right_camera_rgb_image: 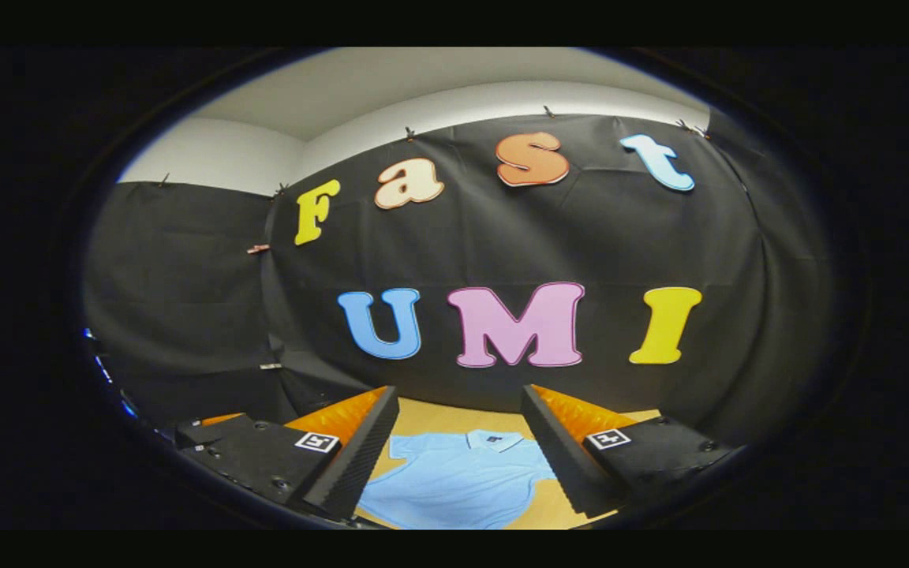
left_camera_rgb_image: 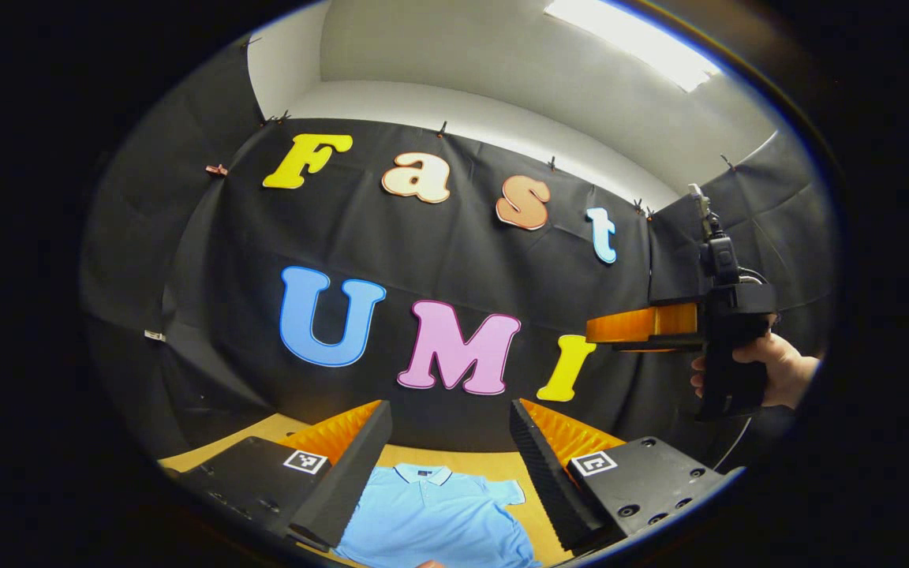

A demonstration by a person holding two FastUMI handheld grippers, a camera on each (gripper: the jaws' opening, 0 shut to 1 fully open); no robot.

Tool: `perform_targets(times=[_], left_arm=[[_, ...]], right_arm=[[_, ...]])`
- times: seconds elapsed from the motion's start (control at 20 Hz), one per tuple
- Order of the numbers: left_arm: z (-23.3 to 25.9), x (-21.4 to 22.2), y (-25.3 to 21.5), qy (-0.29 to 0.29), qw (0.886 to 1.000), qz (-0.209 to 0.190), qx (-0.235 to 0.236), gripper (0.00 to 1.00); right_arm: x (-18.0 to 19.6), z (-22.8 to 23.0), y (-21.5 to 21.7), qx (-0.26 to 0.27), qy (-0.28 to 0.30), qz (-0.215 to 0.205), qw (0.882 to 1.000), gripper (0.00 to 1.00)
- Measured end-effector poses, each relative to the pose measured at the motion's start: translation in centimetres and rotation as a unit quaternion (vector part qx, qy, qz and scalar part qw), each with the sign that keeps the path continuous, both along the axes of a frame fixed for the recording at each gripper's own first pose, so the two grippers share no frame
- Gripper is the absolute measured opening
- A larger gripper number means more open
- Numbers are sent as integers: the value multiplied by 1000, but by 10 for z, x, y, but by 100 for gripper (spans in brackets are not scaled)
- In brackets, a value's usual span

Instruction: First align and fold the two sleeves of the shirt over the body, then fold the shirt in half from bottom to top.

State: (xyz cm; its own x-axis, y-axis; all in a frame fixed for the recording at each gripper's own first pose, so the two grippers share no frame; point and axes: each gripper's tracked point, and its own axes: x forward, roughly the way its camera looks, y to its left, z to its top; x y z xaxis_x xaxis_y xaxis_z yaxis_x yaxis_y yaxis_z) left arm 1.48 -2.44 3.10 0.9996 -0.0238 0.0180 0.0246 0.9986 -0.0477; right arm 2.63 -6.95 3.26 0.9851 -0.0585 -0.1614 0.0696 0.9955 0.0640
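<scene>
- Left gripper view: our left gripper [left_camera_rgb_image: 450,465] has its jaws wide apart, empty, above the light blue collared polo shirt [left_camera_rgb_image: 439,517] spread flat on the tan wooden surface [left_camera_rgb_image: 537,513].
- Our right gripper [right_camera_rgb_image: 458,450] is likewise gaping, holding nothing.
- We judge no sleeve folded yet; everything remains.

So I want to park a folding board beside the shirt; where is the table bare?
Bare table runs between the shirt collar and the booth wall, and beside its sleeve in the left gripper view. The shirt covers the middle. Both grippers are open above it.
</scene>
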Motion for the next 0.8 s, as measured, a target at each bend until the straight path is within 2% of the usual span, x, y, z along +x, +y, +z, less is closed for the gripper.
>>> perform_targets(times=[0.15,0.35,0.4,0.55,0.6,0.65,0.8], left_arm=[[0,0,-5,-1,1000,-12,3,96],[-1,0,-3,-2,999,-27,20,96],[-3,1,0,4,999,-27,22,96],[-6,0,15,10,999,-24,22,96],[-8,4,21,14,999,-22,20,96],[-15,9,26,19,999,-19,18,96],[-31,35,43,36,999,-4,10,96]], right_arm=[[6,1,-4,6,-9,-8,1000,97],[15,-17,-26,-33,2,-37,999,97],[15,-28,-36,-49,14,-55,997,89],[22,-53,-48,-81,30,-67,994,82],[21,-62,-47,-84,37,-63,994,92],[27,-72,-49,-85,43,-59,994,94],[49,-100,-68,-92,61,-54,992,91]])
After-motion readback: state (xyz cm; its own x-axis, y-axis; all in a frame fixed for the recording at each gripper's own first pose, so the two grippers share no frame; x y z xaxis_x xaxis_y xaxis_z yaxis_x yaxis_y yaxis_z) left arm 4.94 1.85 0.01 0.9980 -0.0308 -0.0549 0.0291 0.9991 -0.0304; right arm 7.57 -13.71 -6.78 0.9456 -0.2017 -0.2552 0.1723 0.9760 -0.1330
